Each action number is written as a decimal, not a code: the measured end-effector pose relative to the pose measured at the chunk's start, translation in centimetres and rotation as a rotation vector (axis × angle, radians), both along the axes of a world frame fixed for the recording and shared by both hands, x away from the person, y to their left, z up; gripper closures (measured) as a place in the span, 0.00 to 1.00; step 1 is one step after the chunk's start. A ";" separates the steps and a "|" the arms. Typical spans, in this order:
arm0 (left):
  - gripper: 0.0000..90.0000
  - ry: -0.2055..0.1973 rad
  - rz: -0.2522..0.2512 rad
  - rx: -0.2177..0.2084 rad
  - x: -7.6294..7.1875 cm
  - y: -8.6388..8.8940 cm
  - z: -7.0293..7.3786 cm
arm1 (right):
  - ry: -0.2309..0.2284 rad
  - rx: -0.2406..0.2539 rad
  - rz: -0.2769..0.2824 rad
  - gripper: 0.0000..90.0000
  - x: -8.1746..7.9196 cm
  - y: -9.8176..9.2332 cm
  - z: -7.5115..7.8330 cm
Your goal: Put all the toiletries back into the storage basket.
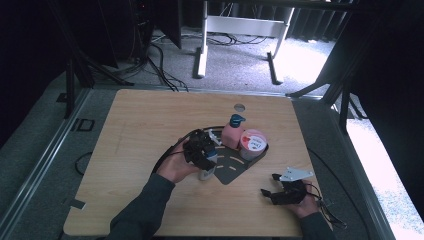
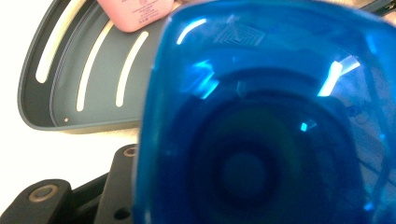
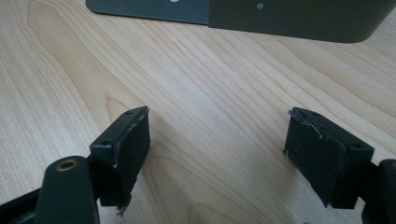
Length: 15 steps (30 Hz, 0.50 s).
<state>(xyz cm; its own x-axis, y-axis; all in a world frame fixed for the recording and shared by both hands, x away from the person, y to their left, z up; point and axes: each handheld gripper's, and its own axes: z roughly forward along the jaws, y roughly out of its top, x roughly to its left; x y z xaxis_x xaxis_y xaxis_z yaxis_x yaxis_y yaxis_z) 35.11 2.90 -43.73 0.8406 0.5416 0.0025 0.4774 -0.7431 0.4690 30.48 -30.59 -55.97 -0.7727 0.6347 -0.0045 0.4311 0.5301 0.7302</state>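
Blue-capped clear plastic bottle held upright in my left gripper, at the dark slotted metal tray's near edge.
Pink pump bottle stands just beyond; my right gripper rests open, well apart.

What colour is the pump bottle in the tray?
Pink bottle with a blue pump, clearest in the high view.

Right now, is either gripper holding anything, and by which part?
The left gripper holds a blue-capped bottle near its top end; the exact contact is hidden. The right gripper is open over the wooden table, empty.
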 end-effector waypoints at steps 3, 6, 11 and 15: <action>0.61 0.000 -0.004 -0.004 0.1 -0.2 0.1 | 0.000 0.001 0.000 0.24 0.0 0.0 0.0; 0.61 0.001 -0.004 -0.011 0.3 -0.5 0.3 | 0.000 0.000 0.000 0.24 0.0 0.0 0.0; 0.61 0.006 -0.001 -0.034 0.7 -0.8 0.4 | 0.000 0.001 0.000 0.24 0.0 0.0 0.0; 0.61 0.002 -0.003 -0.034 0.9 -1.2 0.6 | 0.000 0.001 0.000 0.24 0.0 0.0 0.0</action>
